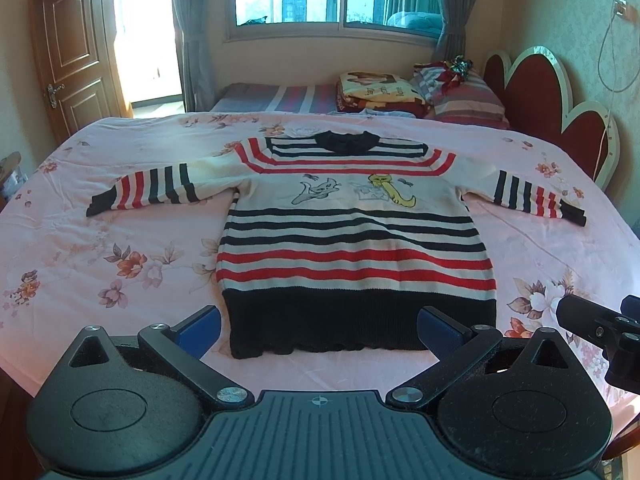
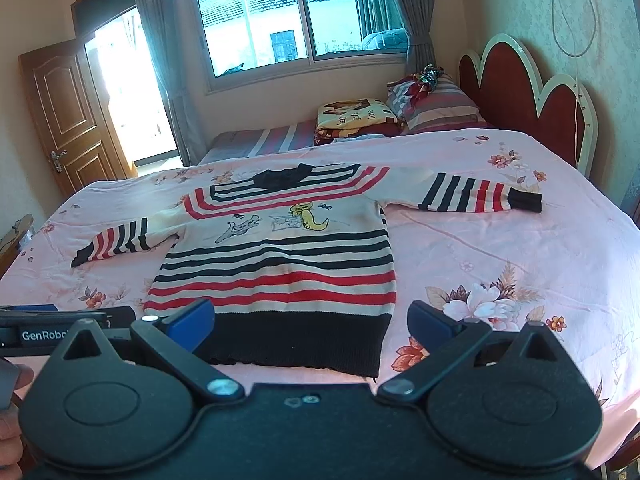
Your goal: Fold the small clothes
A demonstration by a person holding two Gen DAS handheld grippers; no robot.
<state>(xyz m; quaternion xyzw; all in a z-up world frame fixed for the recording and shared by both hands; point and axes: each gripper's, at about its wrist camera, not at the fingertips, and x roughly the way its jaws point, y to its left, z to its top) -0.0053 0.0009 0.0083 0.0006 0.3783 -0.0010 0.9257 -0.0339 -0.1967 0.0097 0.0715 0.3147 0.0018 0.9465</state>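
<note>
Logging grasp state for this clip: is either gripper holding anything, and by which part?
Nothing is held. The left gripper and right gripper are both open above the hem of the striped sweater, which lies flat.

Left gripper (image 1: pixel 319 330) jaws spread wide, right gripper (image 2: pixel 310 326) likewise, seemingly level

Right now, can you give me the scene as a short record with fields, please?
garment: striped sweater, spread flat, front up, not yet folded
sleeves: both stretched out to the sides
surface: pink floral bedsheet
left gripper: jaws open, holding nothing, near the hem
right gripper: jaws open, holding nothing, near the hem
behind: pillow, folded blanket
</note>
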